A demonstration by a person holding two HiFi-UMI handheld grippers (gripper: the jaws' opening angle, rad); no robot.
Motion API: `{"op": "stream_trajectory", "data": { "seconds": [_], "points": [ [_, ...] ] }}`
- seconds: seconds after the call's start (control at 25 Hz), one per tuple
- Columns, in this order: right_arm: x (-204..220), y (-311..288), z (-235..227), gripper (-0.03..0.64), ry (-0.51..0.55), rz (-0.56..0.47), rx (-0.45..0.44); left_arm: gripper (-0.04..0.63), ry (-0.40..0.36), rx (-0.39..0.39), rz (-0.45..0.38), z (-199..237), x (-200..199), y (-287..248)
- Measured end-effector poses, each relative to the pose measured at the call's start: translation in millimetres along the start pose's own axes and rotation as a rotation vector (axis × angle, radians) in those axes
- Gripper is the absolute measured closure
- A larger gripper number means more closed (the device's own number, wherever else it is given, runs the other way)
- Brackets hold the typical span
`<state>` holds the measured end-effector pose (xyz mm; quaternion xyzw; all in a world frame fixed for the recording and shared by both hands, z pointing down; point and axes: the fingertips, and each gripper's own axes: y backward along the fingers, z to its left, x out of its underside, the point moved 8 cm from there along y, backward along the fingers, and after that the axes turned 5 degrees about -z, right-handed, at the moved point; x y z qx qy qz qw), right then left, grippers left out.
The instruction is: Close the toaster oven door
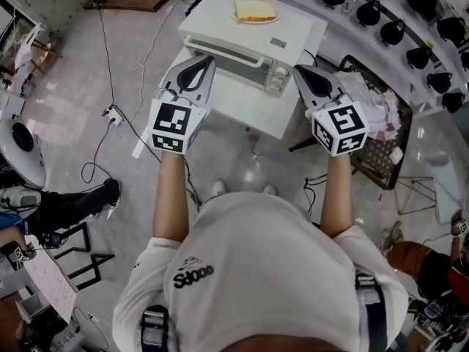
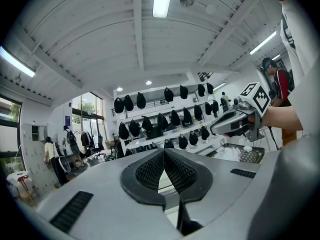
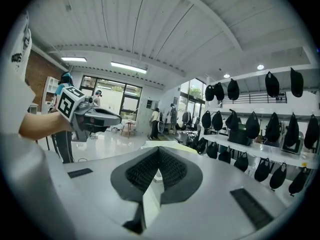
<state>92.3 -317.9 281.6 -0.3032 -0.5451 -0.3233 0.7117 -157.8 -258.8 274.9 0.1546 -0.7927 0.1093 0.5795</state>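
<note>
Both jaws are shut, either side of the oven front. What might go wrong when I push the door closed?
The plate of toast sits on top of the toaster oven; a hard shove could jolt it and slide it off. The right gripper hangs close to the knobs; swinging inward, it might turn one.

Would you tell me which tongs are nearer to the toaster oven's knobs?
Right. The right tongs sit just beside the knobs, at the right front corner of the oven; the left tongs are across the oven front, near its left end.
</note>
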Motion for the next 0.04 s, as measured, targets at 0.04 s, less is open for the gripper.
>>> {"op": "stream_trajectory", "data": {
  "seconds": [0.04],
  "points": [
    [0.6, 0.5, 0.7, 0.609, 0.0, 0.001, -0.001, 0.577, 0.001, 0.002, 0.001, -0.9, 0.4, 0.5]
  ]
}}
